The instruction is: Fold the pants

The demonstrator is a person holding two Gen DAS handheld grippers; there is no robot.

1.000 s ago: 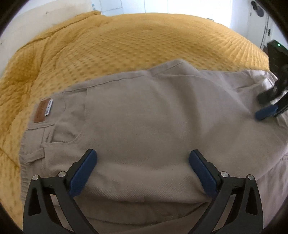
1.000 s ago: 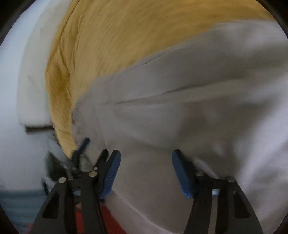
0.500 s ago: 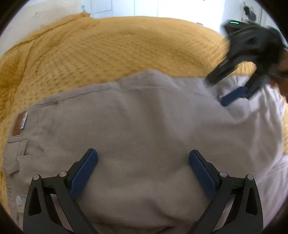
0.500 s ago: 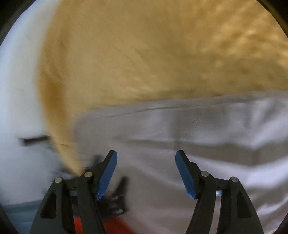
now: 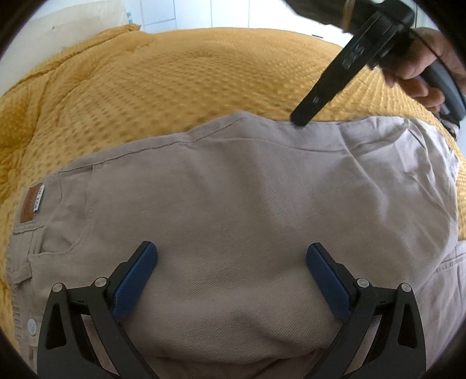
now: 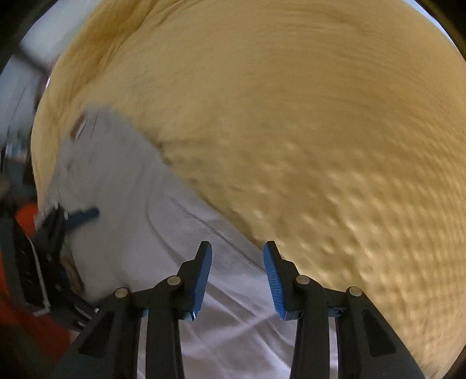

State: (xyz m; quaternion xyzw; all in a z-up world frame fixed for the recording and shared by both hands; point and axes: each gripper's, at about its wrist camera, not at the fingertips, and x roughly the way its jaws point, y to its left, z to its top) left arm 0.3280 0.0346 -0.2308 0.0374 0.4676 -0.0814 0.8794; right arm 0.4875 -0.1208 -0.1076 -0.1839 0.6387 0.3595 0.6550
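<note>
Beige pants [image 5: 247, 204] lie flat on a mustard yellow bedspread [image 5: 174, 81], waistband and brown leather patch [image 5: 30, 201] at the left. My left gripper [image 5: 233, 258] hovers open over the near part of the cloth, with nothing pinched. My right gripper [image 5: 300, 118], held by a hand [image 5: 416, 58], points down at the pants' far edge. In the blurred right wrist view its jaws [image 6: 237, 258] are closing. The pants' edge [image 6: 233, 242] runs under the gap, and the blue pads [image 6: 201, 280] do not press on it.
The bedspread [image 6: 320, 131] stretches wide beyond the pants. A white wall and pillow [image 5: 75, 20] lie at the far left. The left gripper's blue pad [image 6: 83, 214] and something red [image 6: 26, 218] show at the left of the right wrist view.
The right gripper swung from the pants' right end to their far edge, rolled, and its jaws narrowed. The left gripper stayed over the near cloth, still open.
</note>
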